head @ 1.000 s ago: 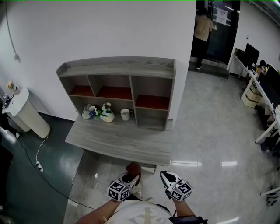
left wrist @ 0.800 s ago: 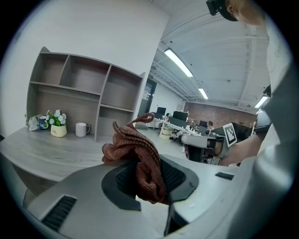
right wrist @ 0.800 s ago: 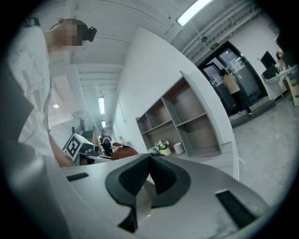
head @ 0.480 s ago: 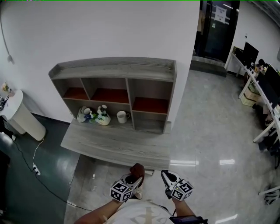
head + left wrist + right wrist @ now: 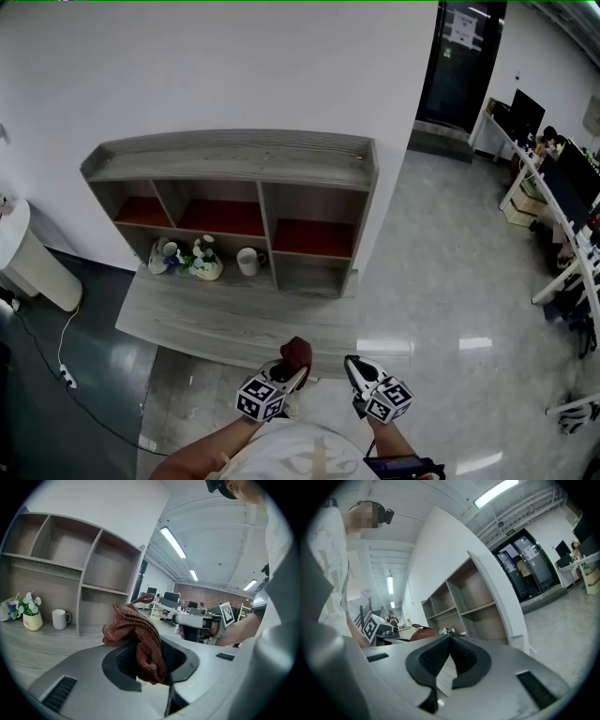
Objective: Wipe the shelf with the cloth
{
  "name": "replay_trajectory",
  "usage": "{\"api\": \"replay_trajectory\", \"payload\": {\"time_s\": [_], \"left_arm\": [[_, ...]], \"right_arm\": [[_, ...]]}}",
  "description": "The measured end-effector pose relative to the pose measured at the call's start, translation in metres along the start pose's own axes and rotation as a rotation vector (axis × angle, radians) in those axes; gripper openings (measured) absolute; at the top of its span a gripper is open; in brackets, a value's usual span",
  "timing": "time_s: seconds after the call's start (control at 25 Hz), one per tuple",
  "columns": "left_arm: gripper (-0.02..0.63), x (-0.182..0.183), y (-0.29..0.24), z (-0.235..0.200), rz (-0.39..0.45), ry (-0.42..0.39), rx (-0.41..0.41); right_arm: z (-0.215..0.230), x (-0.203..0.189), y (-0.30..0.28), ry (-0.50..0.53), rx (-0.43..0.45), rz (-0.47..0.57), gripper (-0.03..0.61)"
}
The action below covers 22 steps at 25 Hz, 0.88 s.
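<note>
A grey wooden shelf [image 5: 234,159] with red-backed compartments stands against the white wall, with a wide lower ledge [image 5: 225,323] in front of it. My left gripper [image 5: 289,371] is shut on a crumpled reddish-brown cloth [image 5: 297,352] just short of the ledge's near edge. In the left gripper view the cloth [image 5: 138,637] bunches out between the jaws, with the shelf [image 5: 61,569] beyond it. My right gripper [image 5: 354,369] hovers beside it, shut and holding nothing. In the right gripper view [image 5: 450,640] the jaws meet at their tips.
On the ledge stand a white mug [image 5: 247,262], a flower vase [image 5: 204,262] and a ceramic piece [image 5: 166,253]. A white bin [image 5: 33,267] and a floor cable [image 5: 56,361] lie to the left. Desks with monitors [image 5: 553,159] and a glass door [image 5: 464,52] are at the right.
The shelf has slid left and lower in the head view. Both grippers have come closer to the ledge, the cloth still held. The person at the door is out of view.
</note>
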State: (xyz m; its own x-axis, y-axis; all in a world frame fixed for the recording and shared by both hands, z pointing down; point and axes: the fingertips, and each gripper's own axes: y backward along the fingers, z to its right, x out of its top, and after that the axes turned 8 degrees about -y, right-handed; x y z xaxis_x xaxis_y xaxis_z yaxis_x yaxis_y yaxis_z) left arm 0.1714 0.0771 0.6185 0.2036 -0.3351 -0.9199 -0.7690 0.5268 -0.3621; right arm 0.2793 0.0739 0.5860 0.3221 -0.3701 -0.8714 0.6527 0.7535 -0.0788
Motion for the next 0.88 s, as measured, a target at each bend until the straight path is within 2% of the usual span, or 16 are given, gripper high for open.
{"api": "replay_trajectory", "payload": {"time_s": [0.52, 0.88], "left_arm": [[0.100, 0.038, -0.026, -0.070, 0.051, 0.008, -0.060], [0.101, 0.065, -0.041, -0.099, 0.089, 0.004, -0.101]], "right_arm": [[0.020, 0.023, -0.052, 0.016, -0.086, 0.010, 0.005], [0.033, 0.037, -0.069, 0.029, -0.137, 0.028, 0.005]]}}
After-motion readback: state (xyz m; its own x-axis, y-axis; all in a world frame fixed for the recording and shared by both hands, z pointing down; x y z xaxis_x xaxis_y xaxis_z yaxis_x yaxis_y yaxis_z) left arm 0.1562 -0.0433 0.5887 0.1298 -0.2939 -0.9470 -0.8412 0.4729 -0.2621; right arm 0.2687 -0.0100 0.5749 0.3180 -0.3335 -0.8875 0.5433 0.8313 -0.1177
